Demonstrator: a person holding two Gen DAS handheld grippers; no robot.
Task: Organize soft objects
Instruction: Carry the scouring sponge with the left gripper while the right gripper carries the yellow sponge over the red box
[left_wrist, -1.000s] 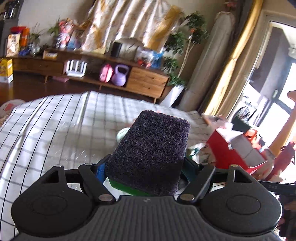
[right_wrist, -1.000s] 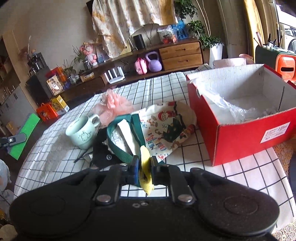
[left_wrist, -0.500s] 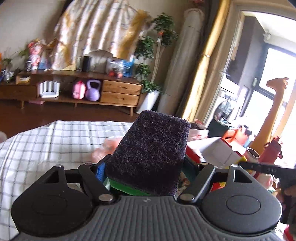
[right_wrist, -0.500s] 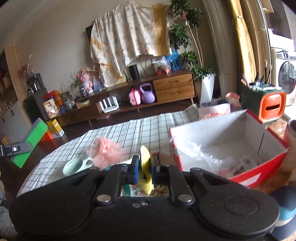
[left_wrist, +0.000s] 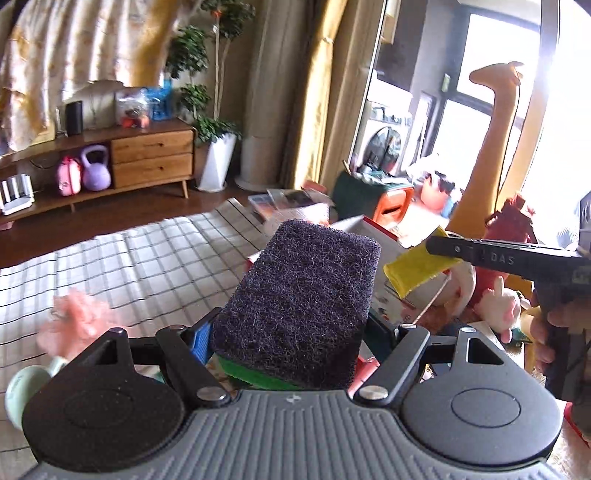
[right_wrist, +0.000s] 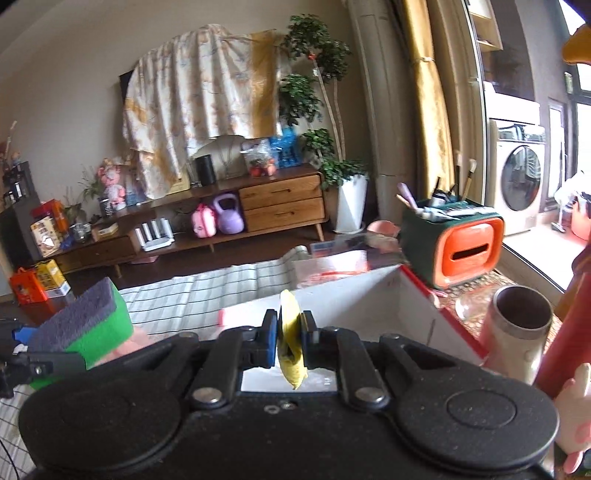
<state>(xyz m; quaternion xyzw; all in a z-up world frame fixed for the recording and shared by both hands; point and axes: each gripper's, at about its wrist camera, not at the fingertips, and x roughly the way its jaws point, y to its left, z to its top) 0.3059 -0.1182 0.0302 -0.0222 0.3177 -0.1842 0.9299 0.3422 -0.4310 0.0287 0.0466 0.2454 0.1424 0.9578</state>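
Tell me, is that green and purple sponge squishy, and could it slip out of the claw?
Probably squishy: the sponge looks like soft foam under a rough scouring pad. Likely light too, since it sticks far out of the left claw without drooping. Its rough top probably helps it stay put.

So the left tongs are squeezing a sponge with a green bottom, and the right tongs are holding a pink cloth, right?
Nearly. The left tongs do squeeze the green-bottomed sponge, but the cloth in the right tongs is yellow, not pink, as the right wrist view shows.
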